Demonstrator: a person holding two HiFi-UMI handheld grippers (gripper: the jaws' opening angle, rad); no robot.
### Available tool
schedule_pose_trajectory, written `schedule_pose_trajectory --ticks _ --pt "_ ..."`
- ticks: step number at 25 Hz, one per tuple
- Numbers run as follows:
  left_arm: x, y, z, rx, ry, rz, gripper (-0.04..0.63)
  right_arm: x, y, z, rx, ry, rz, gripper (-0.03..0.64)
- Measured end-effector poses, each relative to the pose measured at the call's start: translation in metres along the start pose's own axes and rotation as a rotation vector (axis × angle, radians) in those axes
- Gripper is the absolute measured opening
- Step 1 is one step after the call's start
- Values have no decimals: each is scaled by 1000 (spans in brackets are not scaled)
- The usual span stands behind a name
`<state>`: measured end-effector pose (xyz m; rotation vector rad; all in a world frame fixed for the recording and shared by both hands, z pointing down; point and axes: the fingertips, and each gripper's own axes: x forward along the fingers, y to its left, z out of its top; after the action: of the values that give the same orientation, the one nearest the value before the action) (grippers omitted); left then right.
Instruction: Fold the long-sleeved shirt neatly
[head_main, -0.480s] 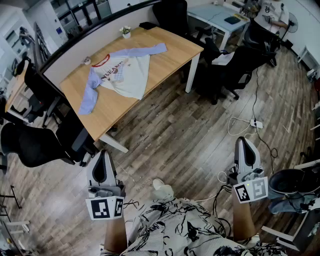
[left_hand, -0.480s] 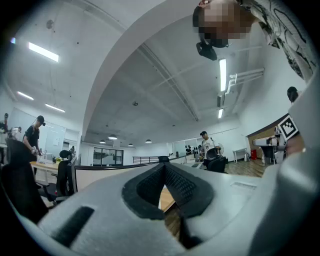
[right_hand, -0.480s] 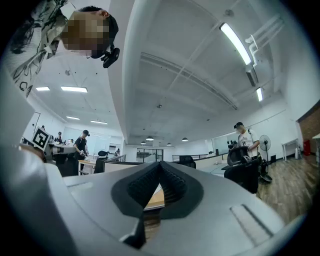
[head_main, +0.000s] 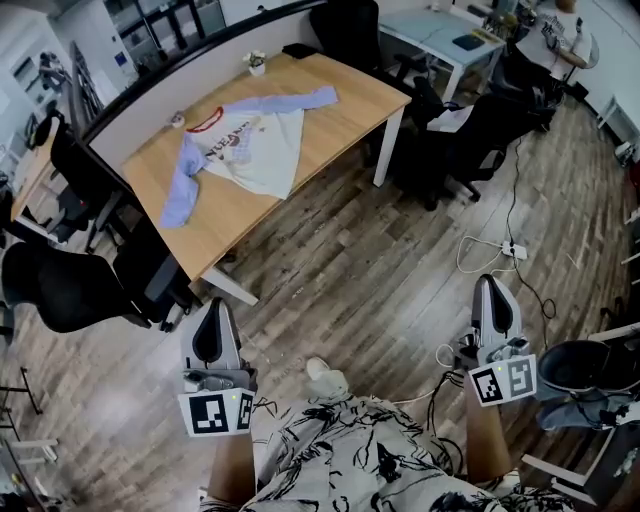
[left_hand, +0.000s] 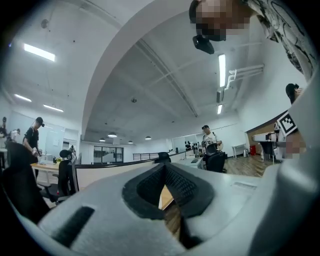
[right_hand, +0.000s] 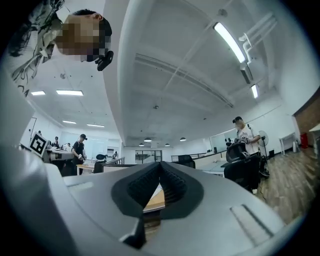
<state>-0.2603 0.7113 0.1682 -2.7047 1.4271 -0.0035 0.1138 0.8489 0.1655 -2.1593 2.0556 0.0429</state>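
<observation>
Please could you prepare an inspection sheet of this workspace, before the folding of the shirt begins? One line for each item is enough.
Surface: wooden table, with the shirt on its left half.
Job's things: long-sleeved shirt lies flat and unfolded, both blue sleeves spread out.
Clutter: small potted plant and a dark item at the far edge; a small object near the collar.
Grippers: left gripper and right gripper are both shut and empty, held over the floor well short of the table.
Cables: white cable with a power strip on the floor at the right.
Surroundings: black office chairs around the table; wooden floor.
</observation>
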Motion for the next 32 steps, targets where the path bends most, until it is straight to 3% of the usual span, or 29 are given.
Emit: schedule_pose_trajectory --ticks 2,3,5,8,13,18,21,26,32 --pt "-1 3 0 7 -7 13 7 1 3 0 -13 2 14 2" --pt "0 4 0 5 -10 19 43 2 5 -1 -22 4 21 8" --pt "0 7 -1 -4 -14 29 120 4 8 -2 -33 7 35 71" --pt "0 9 -3 -10 -13 46 178 5 12 -2 -35 2 51 145" --pt "2 17 -2 7 -27 91 370 11 16 -3 -25 -1 80 306" --pt "13 18 -5 -15 -36 66 509 23 14 -7 -16 3 88 455" --pt "20 24 -8 -40 -36 60 565 34 18 -8 -20 5 96 469" --pt "38 43 -10 -41 -41 60 601 58 24 -7 -25 -13 97 474" --pt "54 59 -17 -21 -25 52 601 79 28 -17 -25 10 96 474"
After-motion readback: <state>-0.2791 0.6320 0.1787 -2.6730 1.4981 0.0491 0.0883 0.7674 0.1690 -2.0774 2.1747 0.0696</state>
